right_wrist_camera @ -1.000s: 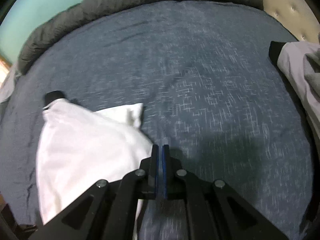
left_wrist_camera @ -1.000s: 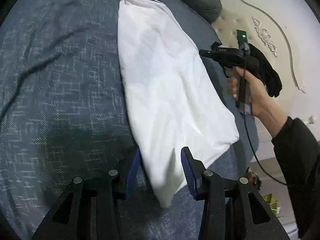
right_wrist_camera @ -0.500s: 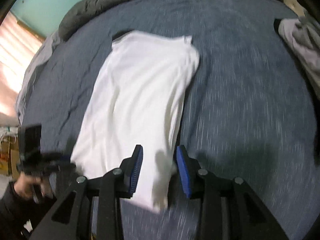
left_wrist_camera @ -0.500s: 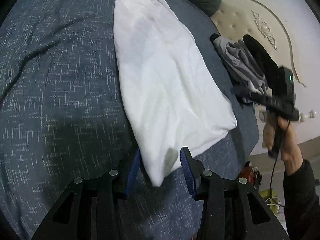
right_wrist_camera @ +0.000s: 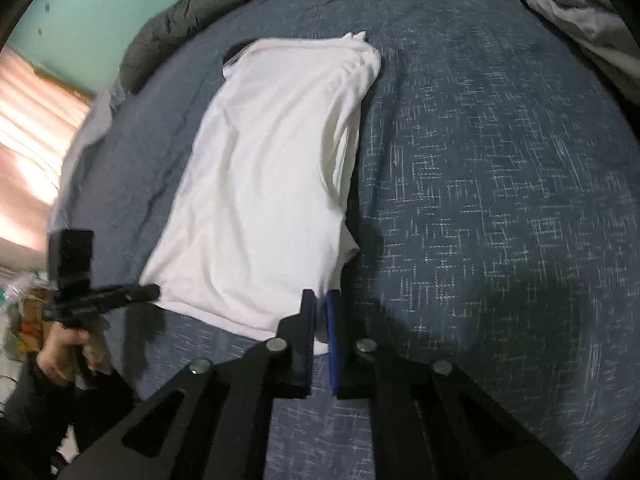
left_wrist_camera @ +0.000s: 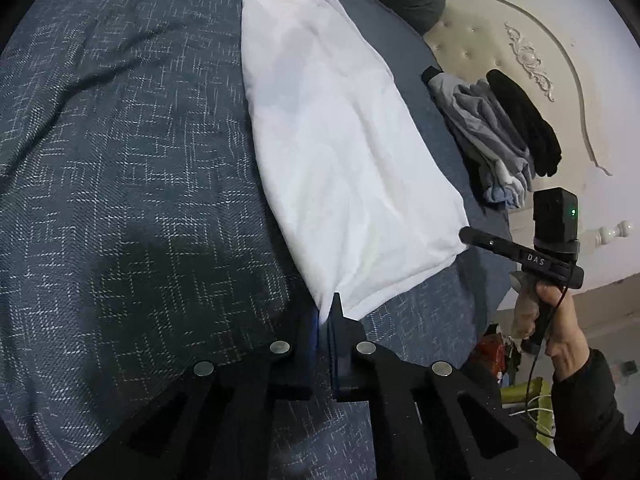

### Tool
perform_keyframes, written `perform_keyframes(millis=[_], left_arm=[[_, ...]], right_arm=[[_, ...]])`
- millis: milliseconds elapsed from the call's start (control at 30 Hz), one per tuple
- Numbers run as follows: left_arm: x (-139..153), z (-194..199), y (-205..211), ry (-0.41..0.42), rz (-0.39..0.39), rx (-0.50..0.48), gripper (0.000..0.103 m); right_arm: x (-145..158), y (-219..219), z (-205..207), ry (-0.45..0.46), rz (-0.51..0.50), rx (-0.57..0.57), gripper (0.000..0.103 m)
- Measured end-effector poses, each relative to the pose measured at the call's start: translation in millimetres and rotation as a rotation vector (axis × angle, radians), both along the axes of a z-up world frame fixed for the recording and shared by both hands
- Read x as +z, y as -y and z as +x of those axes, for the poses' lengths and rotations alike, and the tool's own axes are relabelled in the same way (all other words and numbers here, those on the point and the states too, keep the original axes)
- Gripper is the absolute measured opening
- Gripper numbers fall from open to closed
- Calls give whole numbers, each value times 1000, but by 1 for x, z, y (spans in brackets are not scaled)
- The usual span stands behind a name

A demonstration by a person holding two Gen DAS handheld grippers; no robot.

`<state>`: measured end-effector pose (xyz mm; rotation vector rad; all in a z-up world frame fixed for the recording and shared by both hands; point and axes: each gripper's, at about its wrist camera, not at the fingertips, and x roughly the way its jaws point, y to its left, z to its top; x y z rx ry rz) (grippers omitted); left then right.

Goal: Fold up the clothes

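Note:
A white shirt (left_wrist_camera: 344,152) with a dark collar lies folded lengthwise on the dark blue bedspread (left_wrist_camera: 120,160). My left gripper (left_wrist_camera: 326,312) is shut on one corner of its near hem. In the right wrist view my right gripper (right_wrist_camera: 320,298) is shut on the other hem corner of the shirt (right_wrist_camera: 260,180), with white cloth showing between the pads. Each view also shows the other gripper at its corner: the right gripper (left_wrist_camera: 466,235) held by a hand, and the left gripper (right_wrist_camera: 154,291). The hem lies stretched between the two.
A pile of grey and black clothes (left_wrist_camera: 500,132) lies by the cream padded headboard (left_wrist_camera: 500,20); its grey edge (right_wrist_camera: 580,8) shows at the right wrist view's upper right. A rolled grey duvet (right_wrist_camera: 180,20) runs along the bed's far edge. Clutter sits on the floor (left_wrist_camera: 496,352) beyond the bed's corner.
Both grippers, open around the hem corners half a second ago, have shut on them. Before that the right gripper swung down from beside the shirt to the hem.

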<state>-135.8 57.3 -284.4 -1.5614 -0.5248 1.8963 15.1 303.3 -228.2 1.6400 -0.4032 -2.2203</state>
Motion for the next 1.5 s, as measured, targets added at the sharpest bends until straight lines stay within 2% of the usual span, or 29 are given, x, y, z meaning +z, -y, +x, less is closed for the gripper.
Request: perform_keyframes(millis=[100, 200, 467, 767, 833, 900, 933, 1000, 1033, 1267, 1433, 1500], left_arm=[[10, 6, 10, -13, 31, -3, 2], [21, 13, 14, -45, 13, -42, 2], [-6, 19, 17, 11, -12, -40, 2], [-7, 18, 15, -2, -31, -32, 5], [-6, 14, 17, -4, -27, -21, 10], [-5, 11, 20, -7, -22, -9, 22], [-4, 10, 21, -9, -20, -3, 26], [-3, 6, 24, -11, -16, 9, 36], [-3, 5, 26, -13, -13, 15, 36], [-14, -12, 25, -1, 2, 54, 37], [-24, -15, 21, -12, -19, 35, 36], [-25, -15, 21, -14, -19, 29, 35]], right_arm=[[11, -4, 6, -6, -20, 8, 3], [18, -7, 14, 3, -21, 32, 3], [-23, -8, 14, 77, 17, 27, 3], [-12, -9, 7, 49, -3, 32, 5], [-9, -12, 4, 56, -8, 27, 11], [-2, -16, 0, 51, -25, 22, 26], [2, -19, -3, 46, -38, 21, 27], [10, -23, -10, 29, -58, 10, 29], [14, -25, -14, 20, -68, 5, 29], [14, -16, -78, -35, -68, -89, 31], [3, -4, -132, -66, 24, -133, 31], [-9, -4, -151, -36, 24, -159, 31]])
